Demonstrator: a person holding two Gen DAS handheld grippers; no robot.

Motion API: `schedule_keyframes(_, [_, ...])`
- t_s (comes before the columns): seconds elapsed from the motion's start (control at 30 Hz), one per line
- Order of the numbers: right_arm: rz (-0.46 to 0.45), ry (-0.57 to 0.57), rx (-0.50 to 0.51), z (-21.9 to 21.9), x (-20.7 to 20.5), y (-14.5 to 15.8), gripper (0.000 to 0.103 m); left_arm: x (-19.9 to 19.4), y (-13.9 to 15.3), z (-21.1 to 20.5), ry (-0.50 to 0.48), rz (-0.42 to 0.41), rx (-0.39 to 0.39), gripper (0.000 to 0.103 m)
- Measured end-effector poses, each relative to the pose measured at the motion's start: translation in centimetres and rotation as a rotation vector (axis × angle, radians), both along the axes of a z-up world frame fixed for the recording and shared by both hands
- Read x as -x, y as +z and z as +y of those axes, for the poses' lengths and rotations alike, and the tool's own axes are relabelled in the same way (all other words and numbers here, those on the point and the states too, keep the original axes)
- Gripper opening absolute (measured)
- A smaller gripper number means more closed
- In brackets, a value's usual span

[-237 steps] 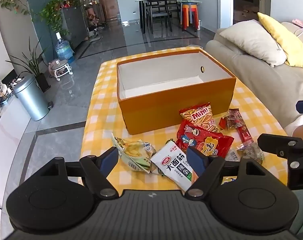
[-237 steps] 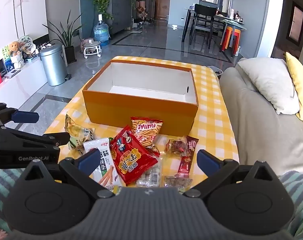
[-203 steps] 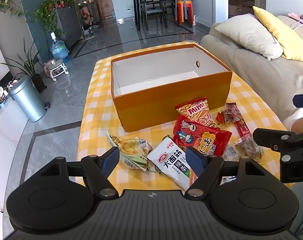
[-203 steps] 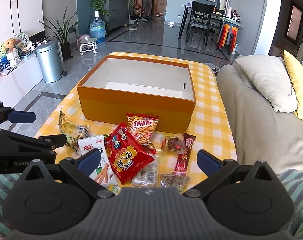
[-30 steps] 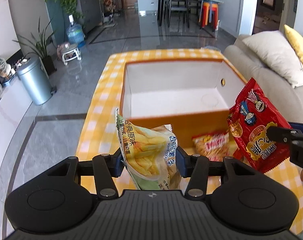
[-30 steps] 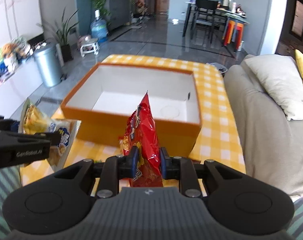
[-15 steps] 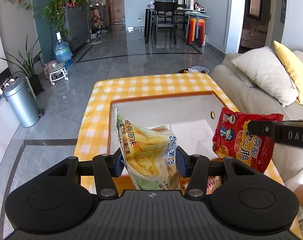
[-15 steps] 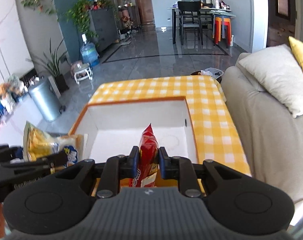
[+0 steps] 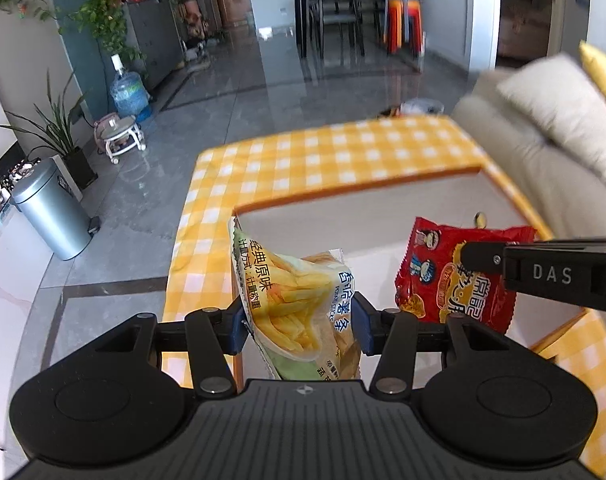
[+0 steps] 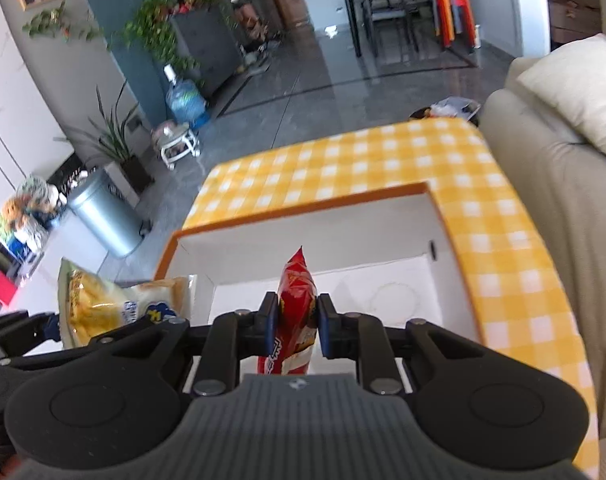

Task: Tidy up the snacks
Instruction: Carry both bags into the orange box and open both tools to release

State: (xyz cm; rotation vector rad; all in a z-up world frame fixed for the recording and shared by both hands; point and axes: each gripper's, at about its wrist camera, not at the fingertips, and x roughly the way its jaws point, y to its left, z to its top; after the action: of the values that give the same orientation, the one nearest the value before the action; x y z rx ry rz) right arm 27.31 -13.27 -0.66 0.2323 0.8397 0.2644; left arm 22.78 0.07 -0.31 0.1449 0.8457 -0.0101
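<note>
While above the orange box (image 10: 383, 196): fries bag (image 9: 299, 304) between left tool (image 9: 299, 326); red bag (image 10: 297, 312) between right tool (image 10: 293, 330)

I read "DAS" on the right gripper (image 9: 483, 258), and "POTATO STICKS" beside Chinese characters, 经典原味, on the yellow-green chip bag (image 9: 299, 304) I held.

Bright daylight fills both fisheye views, and glare is reflected off the glossy floor (image 9: 263, 92). Straight lines are bent toward the edges, with dark corners. Motion blur is seen on the tablecloth (image 10: 343, 168) and sofa (image 9: 543, 152); the nearby bags are rendered sharper.
</note>
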Motion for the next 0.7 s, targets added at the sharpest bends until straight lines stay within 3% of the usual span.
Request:
schedule_keyframes(0.17, [0.055,0.016,-0.002,0.7,-1.9,-2.6,0.017,-1.7,-2.5,0.1,-0.004,0.102,-0.014,0.057])
schedule_keyframes(0.43, [0.177,0.006,-0.012,1.3,-3.2,-6.3,0.017,-2.6,-5.5,-0.6,-0.053,0.217,-0.105,0.058])
schedule_keyframes(0.7, [0.24,0.022,0.011,1.6,-3.5,-7.6,0.018,-3.3,-7.2,-1.4,-0.099,0.299,-0.16,0.058])
